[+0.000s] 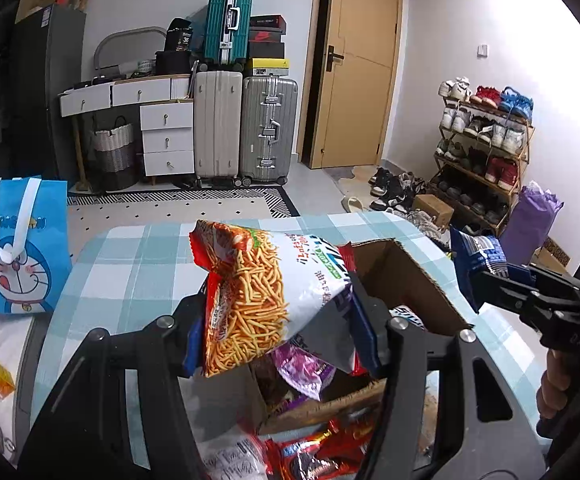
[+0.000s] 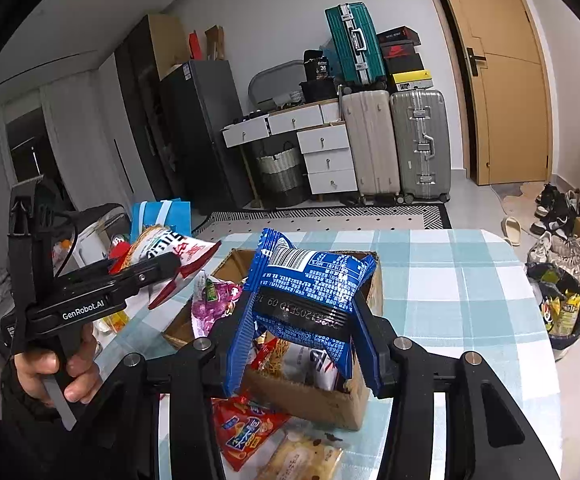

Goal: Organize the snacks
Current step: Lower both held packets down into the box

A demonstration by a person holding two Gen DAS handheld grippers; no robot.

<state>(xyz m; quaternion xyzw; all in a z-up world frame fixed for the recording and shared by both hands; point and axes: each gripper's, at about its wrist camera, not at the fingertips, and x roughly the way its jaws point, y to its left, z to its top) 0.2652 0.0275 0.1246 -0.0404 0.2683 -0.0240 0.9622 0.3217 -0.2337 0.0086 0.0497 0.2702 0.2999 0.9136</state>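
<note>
Snacks, biggest first: cardboard box on the checked table, flaps open, already part full of packets, purple packet on top. Next, noodle-stick bag, pinched between the left gripper fingers, hanging above the near left side of the box. Then blue packet, clamped by the right gripper, barcode side up, above the box middle. Smaller loose items on the table at the near edge, outside the box: red packet and pale biscuit pack. Both tongs pressed onto their bags, neither spread. Step in hand, likely: drop both bags into the box. To do well: lower one at a time, bag fully past the flaps before spreading the fingers, noodle bag laid flat so as not to crush the sticks, blue packet into the free far corner. Left gripper level, pointing across the table toward the right one; bare hand wrapped around its handle. Right gripper tilted slightly down over the box; grip depth on the blue packet hard to judge in the fisheye view.
</note>
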